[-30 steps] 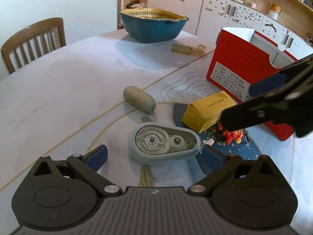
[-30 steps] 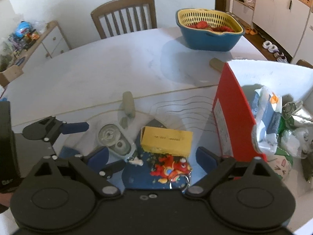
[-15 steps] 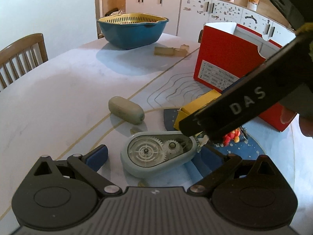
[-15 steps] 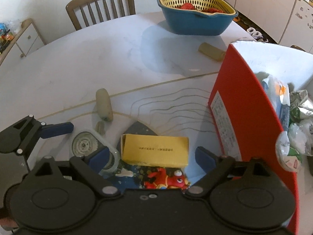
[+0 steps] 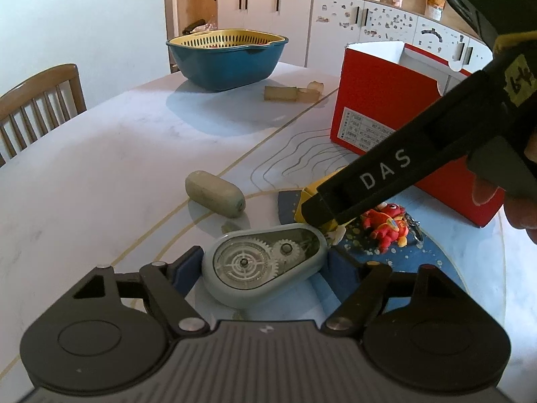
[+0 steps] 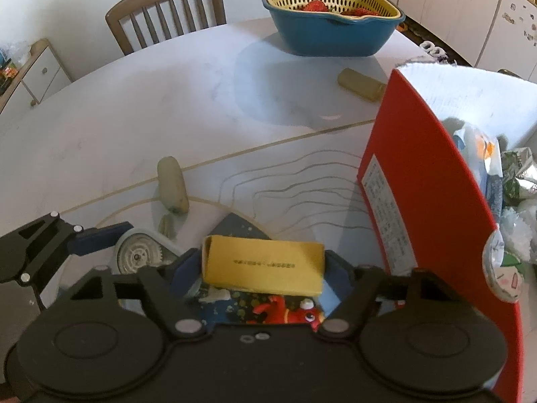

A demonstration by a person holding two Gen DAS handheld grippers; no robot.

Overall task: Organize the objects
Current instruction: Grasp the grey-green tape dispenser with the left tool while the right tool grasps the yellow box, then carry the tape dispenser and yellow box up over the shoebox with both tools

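Note:
A grey-blue correction tape dispenser (image 5: pixel 255 268) with clear gears lies on the table between my left gripper's (image 5: pixel 265 265) blue pads. The jaws are closing and both pads touch its ends. My right gripper (image 6: pixel 263 268) is closing too, with a yellow box (image 6: pixel 265 262) between its pads, which touch both short sides. In the left wrist view the right gripper's black body (image 5: pixel 386 181) crosses over that yellow box (image 5: pixel 308 198) and hides most of it. A red toy keychain (image 5: pixel 386 225) lies on the dark blue mat (image 5: pixel 419 268) beside them.
A red cardboard box (image 6: pixel 419 201) with packets inside stands right of the yellow box. A grey-green capsule (image 5: pixel 214 198) lies just beyond the dispenser. Farther back are a tan block (image 5: pixel 282 93), a blue basin with a yellow colander (image 5: pixel 228 60) and a wooden chair (image 5: pixel 37 100).
Both pairs of jaws have narrowed onto the dispenser and the yellow box. The right gripper has come down over the box and now crosses the left wrist view.

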